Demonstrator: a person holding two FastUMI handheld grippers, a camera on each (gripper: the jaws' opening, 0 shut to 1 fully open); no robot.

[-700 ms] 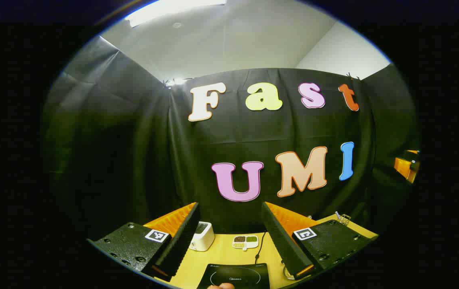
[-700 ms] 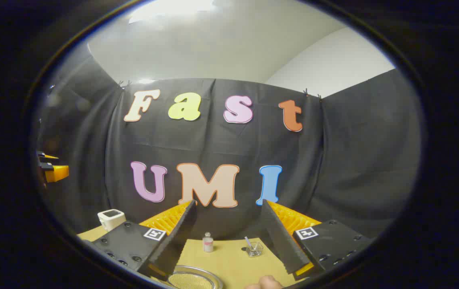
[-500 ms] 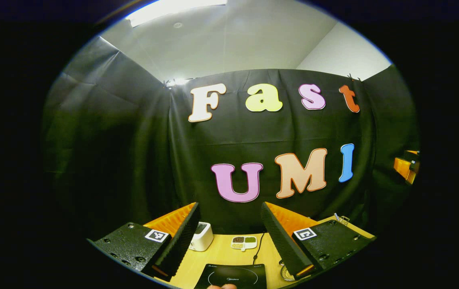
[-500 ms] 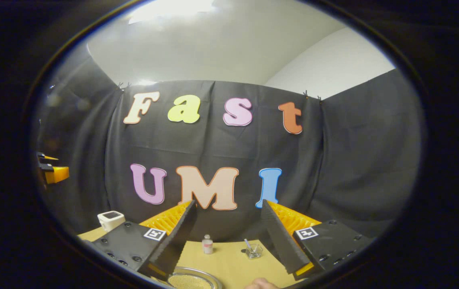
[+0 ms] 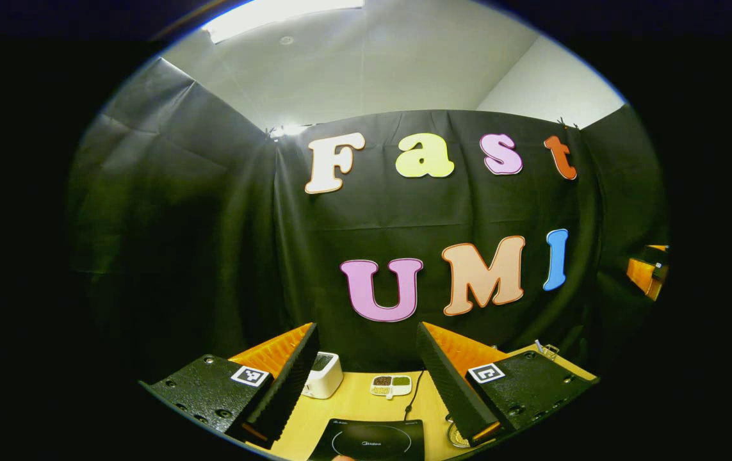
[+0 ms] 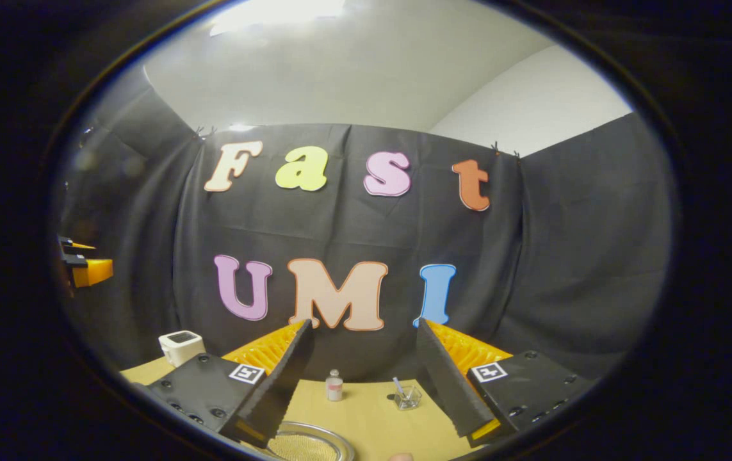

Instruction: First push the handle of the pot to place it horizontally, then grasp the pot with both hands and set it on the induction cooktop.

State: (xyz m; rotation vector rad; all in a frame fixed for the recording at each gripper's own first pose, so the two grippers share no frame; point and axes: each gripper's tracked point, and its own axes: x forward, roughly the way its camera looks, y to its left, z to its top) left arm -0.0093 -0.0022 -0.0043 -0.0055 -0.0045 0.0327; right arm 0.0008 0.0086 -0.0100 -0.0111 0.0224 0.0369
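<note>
My left gripper [image 5: 366, 328] is open, held above the yellow table with nothing between its fingers. Below it lies the black induction cooktop [image 5: 369, 440]. A bit of the pot's round metal rim [image 5: 456, 437] peeks out beside its right finger. My right gripper [image 6: 364, 322] is open too and holds nothing. The pot [image 6: 305, 446], a shiny rim around a yellowish inside, lies low in the right gripper view, partly under that gripper's left finger. The pot's handle is hidden. Each gripper shows far off at the side of the other's view [image 5: 646, 274] [image 6: 84, 269].
A white box-shaped appliance [image 5: 324, 374] and a small divided dish [image 5: 391, 385] stand behind the cooktop, whose cable [image 5: 414, 396] runs back. A small bottle [image 6: 334, 386] and a glass cup with a spoon [image 6: 407, 397] stand at the back. A fingertip [image 6: 401, 457] shows at the bottom.
Both grippers have stayed open and drifted only slightly. The fingertip at the bottom of each view has sunk almost out of sight.
</note>
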